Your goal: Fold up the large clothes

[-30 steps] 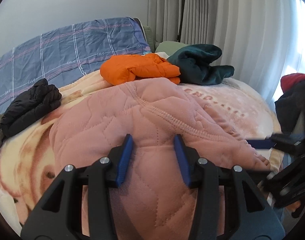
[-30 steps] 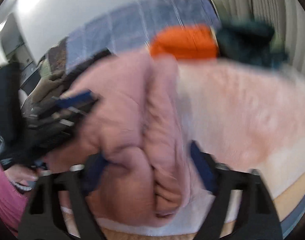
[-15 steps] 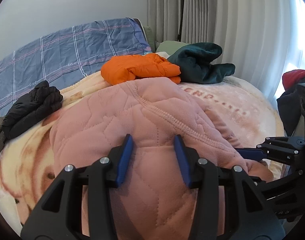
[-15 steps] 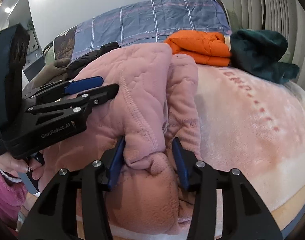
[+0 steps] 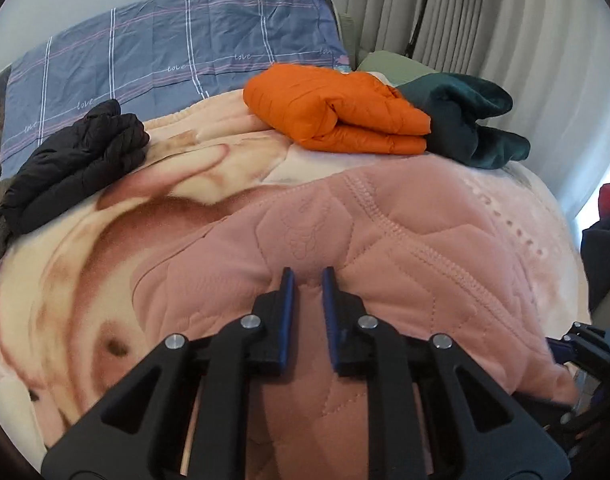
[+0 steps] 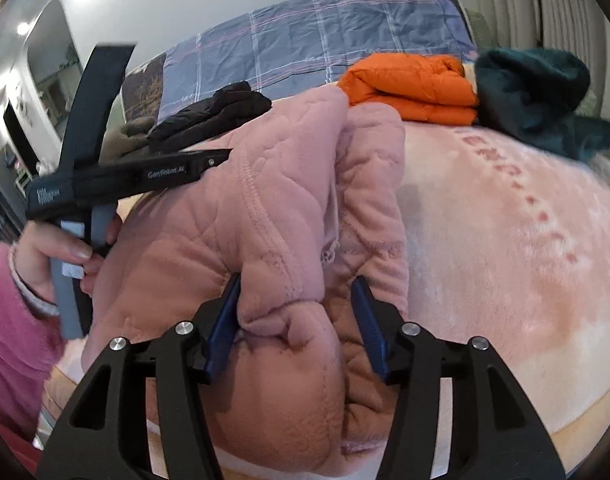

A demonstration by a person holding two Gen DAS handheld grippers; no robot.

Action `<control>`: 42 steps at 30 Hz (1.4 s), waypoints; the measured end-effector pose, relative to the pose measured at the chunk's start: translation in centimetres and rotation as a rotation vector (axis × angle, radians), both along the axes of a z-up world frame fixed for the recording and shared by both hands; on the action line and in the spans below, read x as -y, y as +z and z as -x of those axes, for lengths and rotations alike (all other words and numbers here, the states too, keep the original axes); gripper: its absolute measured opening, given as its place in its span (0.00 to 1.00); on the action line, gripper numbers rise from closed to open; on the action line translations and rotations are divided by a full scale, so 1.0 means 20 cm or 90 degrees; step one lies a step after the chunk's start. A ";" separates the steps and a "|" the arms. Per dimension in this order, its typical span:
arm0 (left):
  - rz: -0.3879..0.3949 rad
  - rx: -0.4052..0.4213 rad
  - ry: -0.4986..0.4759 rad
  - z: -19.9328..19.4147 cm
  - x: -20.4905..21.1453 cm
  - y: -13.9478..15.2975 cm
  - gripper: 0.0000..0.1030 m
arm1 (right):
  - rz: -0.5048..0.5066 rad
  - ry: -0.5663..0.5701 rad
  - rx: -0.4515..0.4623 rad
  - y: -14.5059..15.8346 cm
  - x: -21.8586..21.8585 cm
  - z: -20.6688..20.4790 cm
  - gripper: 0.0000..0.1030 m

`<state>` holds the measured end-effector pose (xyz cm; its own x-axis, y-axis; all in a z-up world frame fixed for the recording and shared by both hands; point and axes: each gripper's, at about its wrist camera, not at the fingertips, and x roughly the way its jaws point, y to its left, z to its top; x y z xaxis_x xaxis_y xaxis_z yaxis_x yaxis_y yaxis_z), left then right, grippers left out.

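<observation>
Pink quilted garment (image 5: 385,248) heaped lower centre of frame on blanket (image 5: 85,280) — left gripper (image 5: 307,276) pinched shut on its fabric; right gripper (image 6: 297,284) opening, bunched fold between jaws.

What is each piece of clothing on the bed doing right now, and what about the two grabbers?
Pink jacket: bunched up, not folded yet.
Orange jacket: folded.
Green garment: crumpled.
Black jacket: rolled in a bundle.
Left gripper: shut, pinching the pink jacket.
Right gripper: jaws opening, pink jacket bunched between them.
</observation>
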<state>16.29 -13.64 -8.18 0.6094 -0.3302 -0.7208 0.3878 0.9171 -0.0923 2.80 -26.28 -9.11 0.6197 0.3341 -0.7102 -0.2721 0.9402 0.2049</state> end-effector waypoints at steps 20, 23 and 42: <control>-0.015 -0.017 -0.007 -0.07 0.07 -0.03 0.15 | -0.045 -0.013 -0.013 -0.06 0.07 -0.57 0.55; -0.024 -0.012 -0.006 -0.09 0.07 -0.04 0.15 | -0.049 -0.013 -0.011 -0.06 0.06 -0.55 0.55; 0.096 -0.060 0.009 -0.16 -0.14 -0.10 0.48 | -0.079 -0.020 -0.008 -0.07 0.10 -0.54 0.63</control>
